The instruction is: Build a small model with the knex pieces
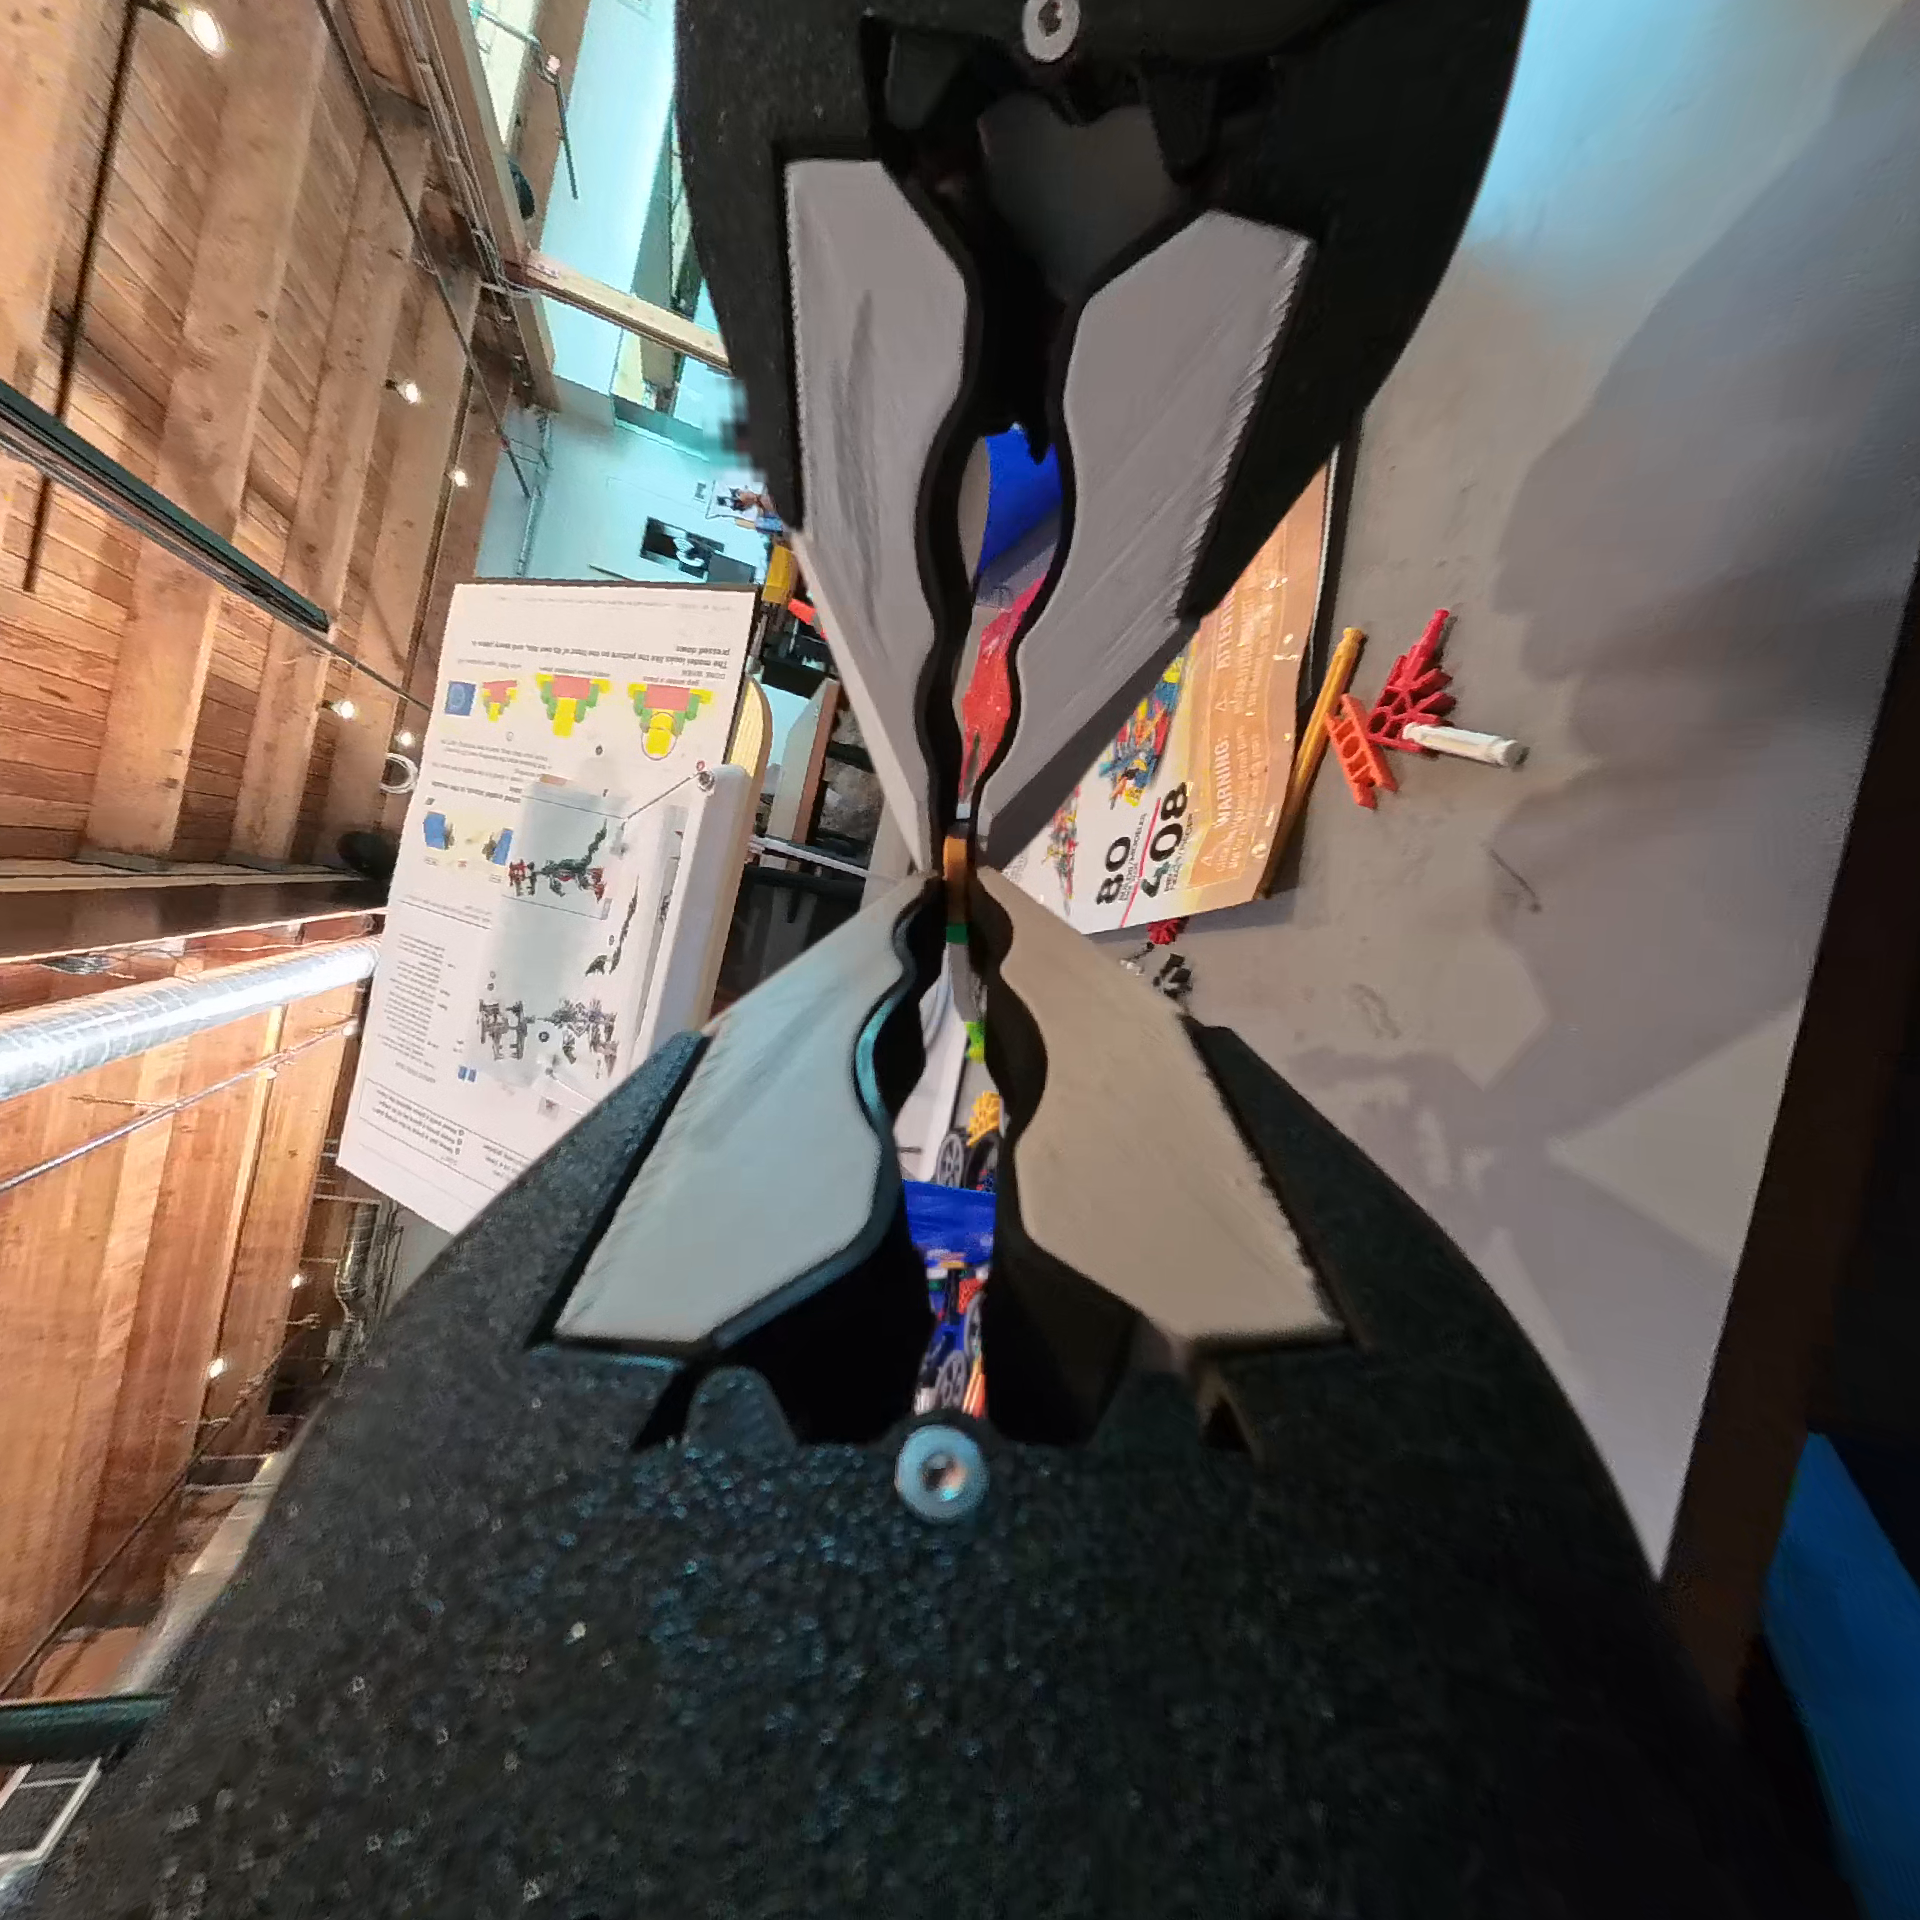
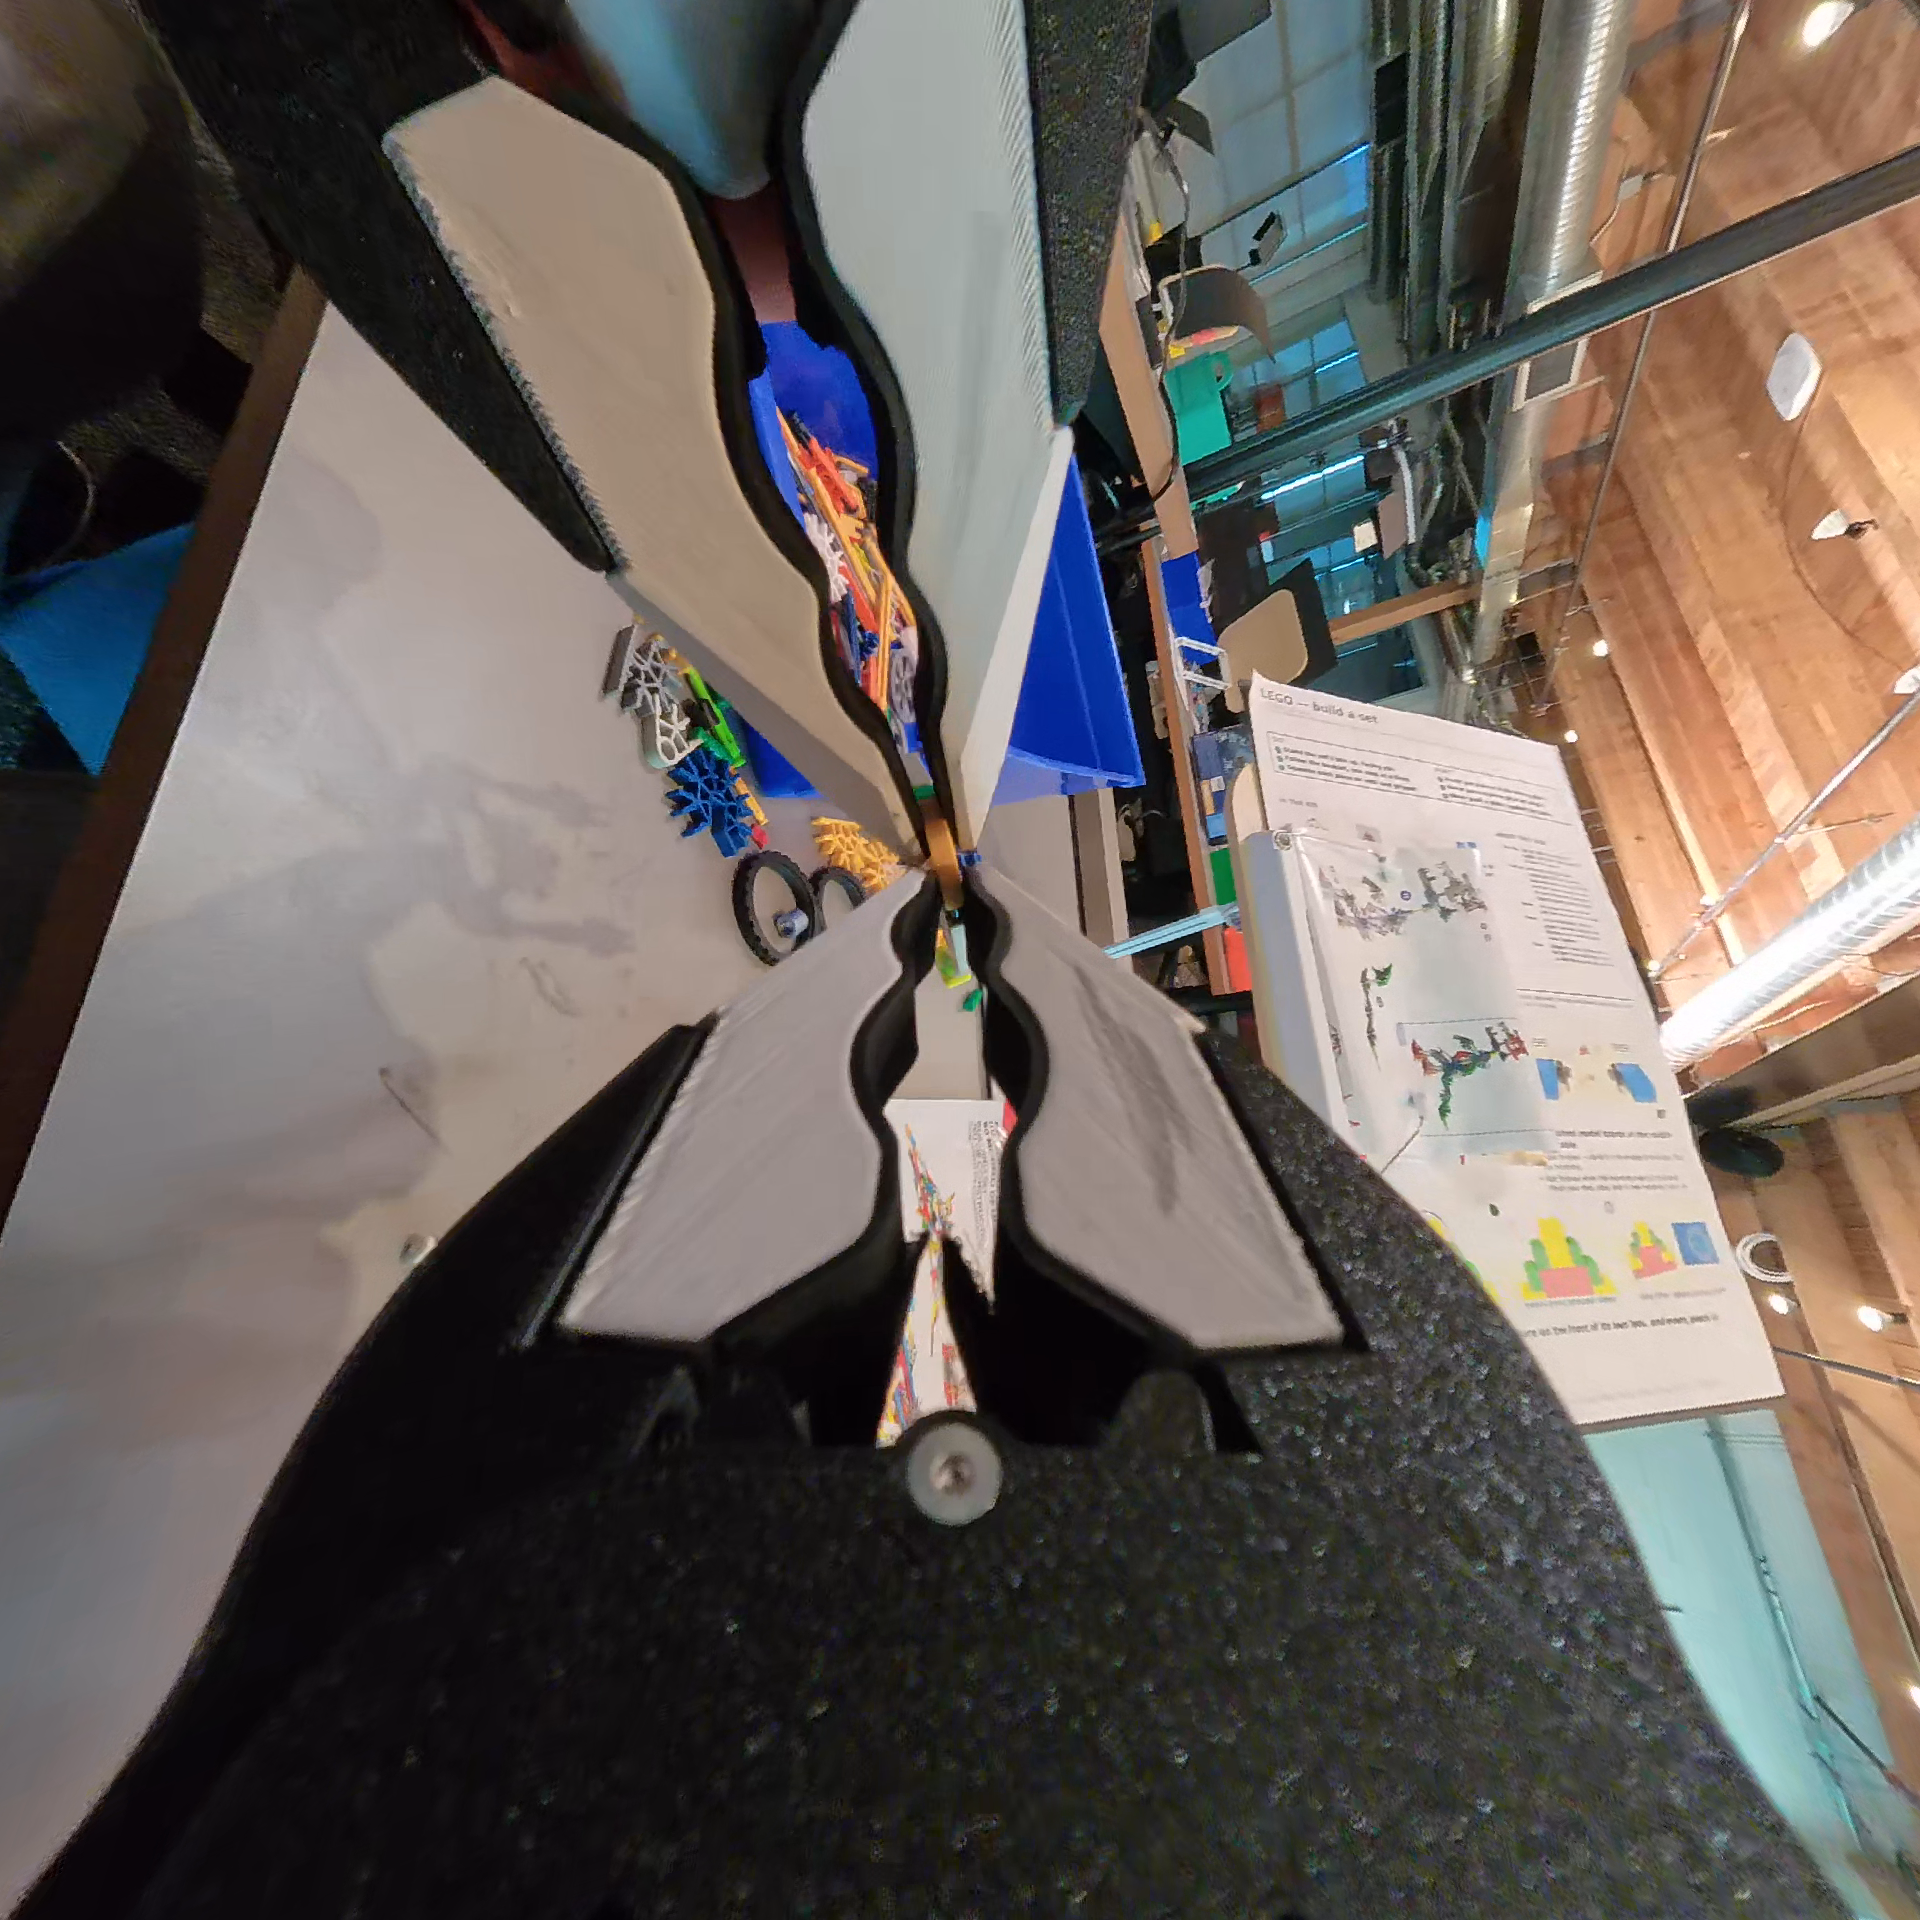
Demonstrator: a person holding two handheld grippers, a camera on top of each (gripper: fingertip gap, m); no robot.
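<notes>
Brown rod (image 1: 958, 854), thin and short, is the piece both grippers pinch, held in the air above the pale surface (image 1: 1621, 935). That surface is the landmark: on it lies a printed cardboard sheet (image 1: 1210, 790), and just past the sheet's edge sit an orange rod (image 1: 1317, 727), a red connector cluster (image 1: 1392, 707) and a white rod (image 1: 1460, 744) touching it. At the surface's far side stands a blue bin (image 2: 1070, 665) filled with mixed construction pieces. Beside the bin, loose on the surface, lie a blue snowflake connector (image 2: 712, 795), a yellow connector (image 2: 854, 847) and two black wheels (image 2: 795, 904). Behind the surface an instruction poster (image 2: 1496, 1039) stands upright.

The left gripper (image 1: 958, 883) has its fingers narrowed onto the brown rod from one end; the right gripper (image 2: 943, 883) meets it tip to tip, fingers likewise clamped on the same rod. Small green and blue bits sit on the rod, though the blur makes them hard to identify.
</notes>
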